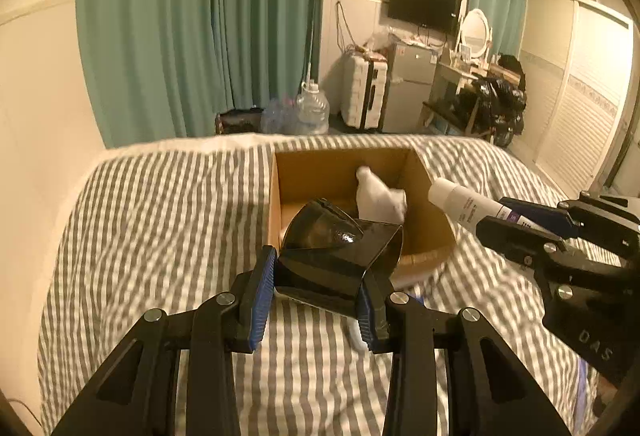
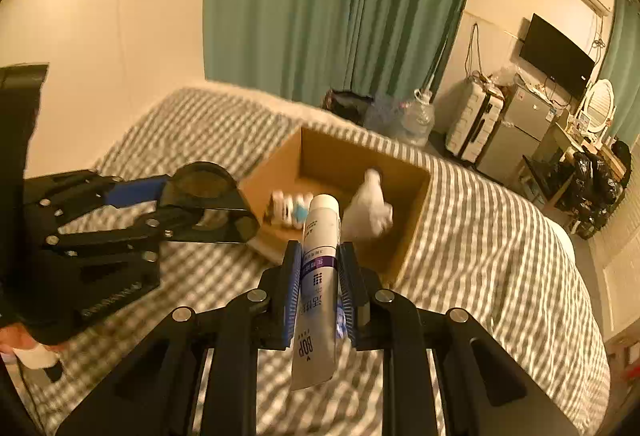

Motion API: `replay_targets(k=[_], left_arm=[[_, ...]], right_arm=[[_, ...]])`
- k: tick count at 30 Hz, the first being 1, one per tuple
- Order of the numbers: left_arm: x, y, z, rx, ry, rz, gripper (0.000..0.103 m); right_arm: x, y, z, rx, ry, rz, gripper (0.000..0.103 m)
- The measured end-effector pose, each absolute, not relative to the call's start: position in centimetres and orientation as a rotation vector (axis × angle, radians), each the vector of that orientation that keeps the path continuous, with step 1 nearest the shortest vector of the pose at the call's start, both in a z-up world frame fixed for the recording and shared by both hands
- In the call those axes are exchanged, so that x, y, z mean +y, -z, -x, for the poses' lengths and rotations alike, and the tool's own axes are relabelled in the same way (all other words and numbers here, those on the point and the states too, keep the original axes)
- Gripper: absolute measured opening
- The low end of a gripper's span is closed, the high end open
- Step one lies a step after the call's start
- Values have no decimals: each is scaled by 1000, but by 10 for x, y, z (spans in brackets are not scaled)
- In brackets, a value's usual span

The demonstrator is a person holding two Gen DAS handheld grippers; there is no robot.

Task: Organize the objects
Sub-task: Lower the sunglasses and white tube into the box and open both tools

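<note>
An open cardboard box (image 1: 424, 204) (image 2: 404, 228) sits on a bed with a grey-striped cover (image 1: 168, 220) (image 2: 480, 236). Inside it lie a white crumpled item (image 1: 380, 198) (image 2: 366, 212) and small white-and-blue containers (image 2: 290, 210). My left gripper (image 1: 316, 292) (image 2: 172, 208) is shut on a glossy black flared object (image 1: 340, 256) (image 2: 212, 204), held just in front of the box's near wall. My right gripper (image 2: 319, 276) (image 1: 516, 216) is shut on a white tube with a purple band (image 2: 318, 276) (image 1: 468, 204), cap pointing toward the box.
Green curtains (image 1: 200, 28) hang behind the bed. Beyond its far edge stand water jugs (image 1: 312, 108), a white suitcase (image 1: 364, 92), a small fridge (image 1: 408, 84), a wall TV (image 1: 424, 4) and a cluttered desk with a round mirror (image 1: 476, 32). A white bottle (image 2: 36, 356) shows at the lower left.
</note>
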State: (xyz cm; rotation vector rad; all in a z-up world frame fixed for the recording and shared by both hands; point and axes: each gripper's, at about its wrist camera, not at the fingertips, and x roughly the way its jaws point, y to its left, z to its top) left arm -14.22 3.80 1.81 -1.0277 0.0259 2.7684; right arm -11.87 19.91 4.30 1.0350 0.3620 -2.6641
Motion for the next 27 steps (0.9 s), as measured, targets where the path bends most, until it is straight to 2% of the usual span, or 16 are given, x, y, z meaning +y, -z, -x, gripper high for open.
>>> replay_targets(k=[5, 10, 19, 25, 27], left_arm=[[39, -19, 183, 36, -2776, 1021, 37], [47, 2, 230, 96, -2745, 1036, 37], [62, 51, 294, 147, -2661, 1062, 37], [64, 75, 312, 130, -2613, 1089, 37], [65, 79, 313, 122, -2602, 1090, 42]], right_arm=[[199, -56, 151, 285, 2668, -981, 18], [202, -49, 198, 214, 2656, -990, 18], [214, 7, 286, 127, 2609, -1101, 18], [223, 41, 314, 68, 2584, -1145, 20], [229, 49, 317, 18, 2577, -1147, 20]])
